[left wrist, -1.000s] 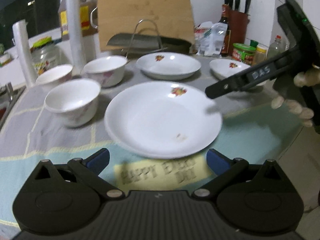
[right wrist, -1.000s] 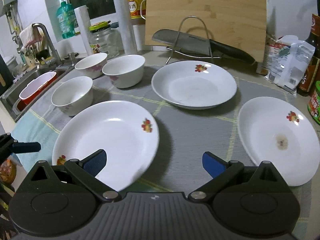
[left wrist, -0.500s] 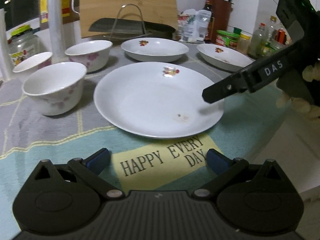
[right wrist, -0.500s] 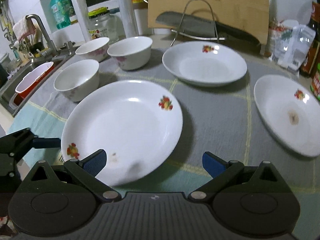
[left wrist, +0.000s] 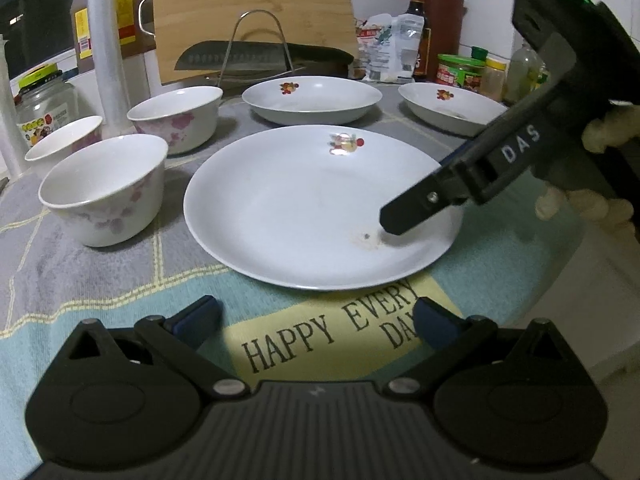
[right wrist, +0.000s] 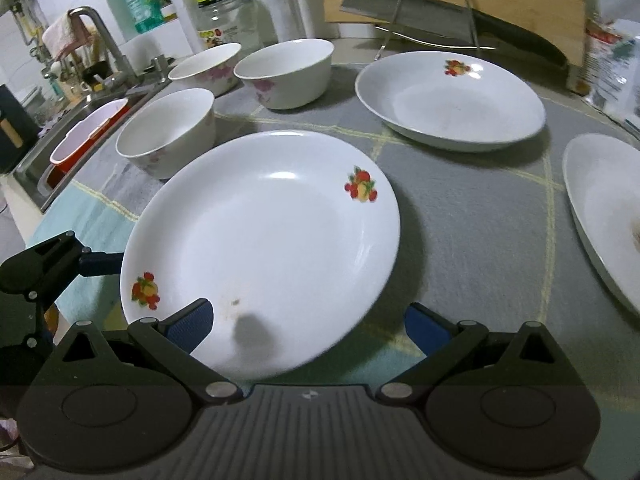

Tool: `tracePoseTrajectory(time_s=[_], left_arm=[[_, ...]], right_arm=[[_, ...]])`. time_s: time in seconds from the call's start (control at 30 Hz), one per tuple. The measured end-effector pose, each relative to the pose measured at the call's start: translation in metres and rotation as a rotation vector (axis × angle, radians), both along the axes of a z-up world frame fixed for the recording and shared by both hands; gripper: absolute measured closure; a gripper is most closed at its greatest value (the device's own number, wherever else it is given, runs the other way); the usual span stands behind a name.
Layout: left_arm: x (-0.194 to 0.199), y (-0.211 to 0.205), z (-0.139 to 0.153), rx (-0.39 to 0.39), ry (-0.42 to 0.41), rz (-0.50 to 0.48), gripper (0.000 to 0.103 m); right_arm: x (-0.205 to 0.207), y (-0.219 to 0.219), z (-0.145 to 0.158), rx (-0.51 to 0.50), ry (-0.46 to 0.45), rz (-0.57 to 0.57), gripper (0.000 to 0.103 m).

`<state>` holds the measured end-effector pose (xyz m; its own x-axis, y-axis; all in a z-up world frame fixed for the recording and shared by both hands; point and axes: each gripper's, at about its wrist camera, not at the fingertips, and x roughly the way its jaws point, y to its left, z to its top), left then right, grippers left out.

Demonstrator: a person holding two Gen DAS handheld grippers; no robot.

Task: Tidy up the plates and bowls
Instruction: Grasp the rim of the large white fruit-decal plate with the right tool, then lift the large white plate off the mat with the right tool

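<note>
Three white plates with fruit prints lie on the table mat. The nearest plate (left wrist: 320, 208) (right wrist: 264, 248) lies between both grippers. My left gripper (left wrist: 316, 320) is open, low over the mat just short of that plate's near rim. My right gripper (right wrist: 308, 322) is open, its left finger over the plate's rim; it shows in the left wrist view (left wrist: 448, 196) above the plate's right side. A second plate (left wrist: 312, 98) (right wrist: 448, 100) and a third plate (left wrist: 452, 110) (right wrist: 604, 208) lie farther back. Three white bowls (left wrist: 104, 192) (right wrist: 168, 136) with pink flowers stand left of the plates.
A cutting board (left wrist: 252, 12), a wire rack (left wrist: 260, 48) and a cleaver (right wrist: 440, 20) stand at the back. Jars, bottles and a knife block (left wrist: 444, 20) are at the back right. A sink (right wrist: 80, 140) with a tap lies left. The table edge drops off on the right (left wrist: 560, 280).
Both grippers have moved closer to the nearest plate and lower. The right gripper's finger has come over the plate's rim. Nothing was picked up.
</note>
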<state>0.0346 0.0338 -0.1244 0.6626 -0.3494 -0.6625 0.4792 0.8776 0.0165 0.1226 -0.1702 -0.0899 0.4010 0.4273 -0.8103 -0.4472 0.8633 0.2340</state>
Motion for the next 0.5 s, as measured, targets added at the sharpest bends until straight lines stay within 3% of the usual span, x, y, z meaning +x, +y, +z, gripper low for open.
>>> tracePoseTrajectory(time_s=[0.5], left_arm=[[0.012,-0.002,0.000,0.002,-0.001,0.004,0.000]], right_arm=[[0.036,0.011,-0.003,-0.009,-0.011,0.150,0.000]])
